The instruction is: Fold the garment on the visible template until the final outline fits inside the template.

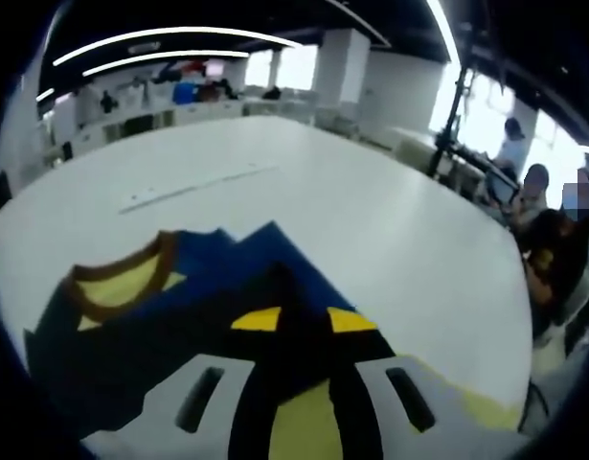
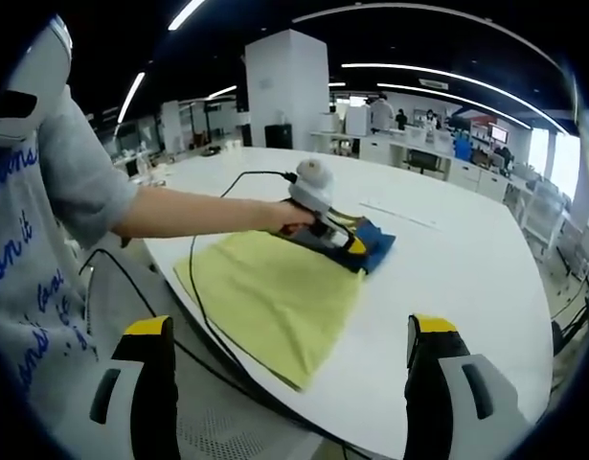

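In my left gripper view, my left gripper [image 1: 296,321] has its yellow-tipped jaws pinched together on the garment [image 1: 169,316], a dark blue piece of clothing with a brown collar and yellow inside the neck. So this tool is closed and it grips the blue cloth. The garment lies on the big white table [image 1: 371,220], right in front of the jaws. Some yellow shows low between the jaws, and I think it is the template, but it is too blurry to be sure.

In my right gripper view, my right gripper [image 2: 292,347] hangs over the near edge of the table [image 2: 466,259] with its two jaws wide apart and nothing between them. It is well apart from the cloth. Farther off I see the yellow template [image 2: 270,292] lying flat on the table. The blue garment [image 2: 371,240] sits bunched at the far end of it, partly on the yellow sheet. The left gripper [image 2: 356,245] is there too, held by a hand [image 2: 292,215], with its tips on the blue cloth. A black cable [image 2: 200,297] runs across the template from that tool
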